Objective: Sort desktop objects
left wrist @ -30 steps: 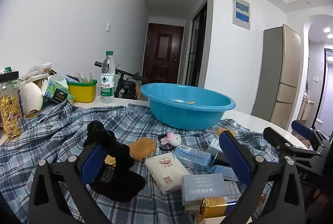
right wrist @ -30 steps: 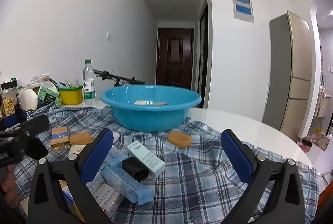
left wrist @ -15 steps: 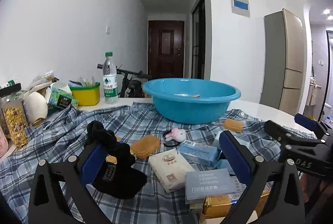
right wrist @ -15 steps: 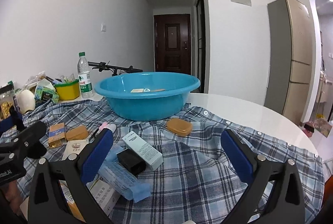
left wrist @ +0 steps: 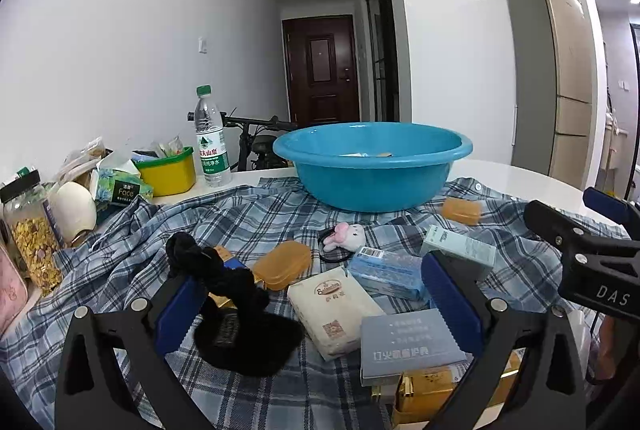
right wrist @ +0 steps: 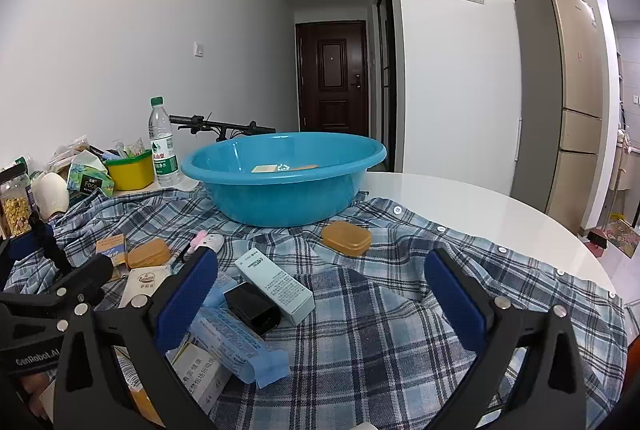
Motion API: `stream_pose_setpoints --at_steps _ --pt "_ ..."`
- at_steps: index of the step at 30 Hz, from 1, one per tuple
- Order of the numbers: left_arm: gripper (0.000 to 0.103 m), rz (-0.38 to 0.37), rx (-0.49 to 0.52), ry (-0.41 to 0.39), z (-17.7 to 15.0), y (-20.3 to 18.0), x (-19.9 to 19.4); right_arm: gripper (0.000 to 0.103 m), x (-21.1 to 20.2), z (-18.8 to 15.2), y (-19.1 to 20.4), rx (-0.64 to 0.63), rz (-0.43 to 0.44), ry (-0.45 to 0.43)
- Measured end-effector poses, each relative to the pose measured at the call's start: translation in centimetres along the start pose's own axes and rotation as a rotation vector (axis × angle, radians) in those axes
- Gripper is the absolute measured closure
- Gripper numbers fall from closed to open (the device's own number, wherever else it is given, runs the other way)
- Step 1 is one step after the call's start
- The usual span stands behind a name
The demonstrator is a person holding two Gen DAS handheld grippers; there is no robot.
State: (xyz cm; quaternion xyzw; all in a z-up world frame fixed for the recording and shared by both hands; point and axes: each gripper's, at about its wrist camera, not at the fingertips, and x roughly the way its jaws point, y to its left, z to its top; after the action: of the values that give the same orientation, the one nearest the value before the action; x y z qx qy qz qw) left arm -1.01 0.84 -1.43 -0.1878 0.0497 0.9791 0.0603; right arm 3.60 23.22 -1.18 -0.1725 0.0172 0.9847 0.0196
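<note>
Desktop objects (left wrist: pixel 334 306) are lying between the spread left claw (left wrist: pixel 316 310); right claw (right wrist: pixel 320 302) is gaping, basin (right wrist: pixel 280 206) at twelve o'clock.

Glossy blue plastic basin (right wrist: pixel 280 186), soft woven plaid cloth (right wrist: pixel 380 310), smooth glossy white tabletop (right wrist: pixel 460 198), clear plastic bottle (left wrist: pixel 211 146)

A tissue pack (left wrist: pixel 122 188) is showing the word "Face", while the right gripper (left wrist: pixel 600 270) is bearing "DAS" in the left view; the left gripper (right wrist: pixel 44 294) is displaying "CenRobot.AI" in the right view.
</note>
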Motion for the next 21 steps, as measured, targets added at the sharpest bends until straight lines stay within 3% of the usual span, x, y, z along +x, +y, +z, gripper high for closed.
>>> stream_pose_setpoints --at_steps 13,21 --pt "0.0 -0.017 -0.131 -0.104 0.0 2.7 -2.1 0.0 0.0 0.0 -0.3 0.012 0.001 0.009" --pt "0.0 -0.033 -0.142 -0.122 0.0 3.1 -2.6 0.0 0.3 0.0 -0.4 0.019 0.001 0.018"
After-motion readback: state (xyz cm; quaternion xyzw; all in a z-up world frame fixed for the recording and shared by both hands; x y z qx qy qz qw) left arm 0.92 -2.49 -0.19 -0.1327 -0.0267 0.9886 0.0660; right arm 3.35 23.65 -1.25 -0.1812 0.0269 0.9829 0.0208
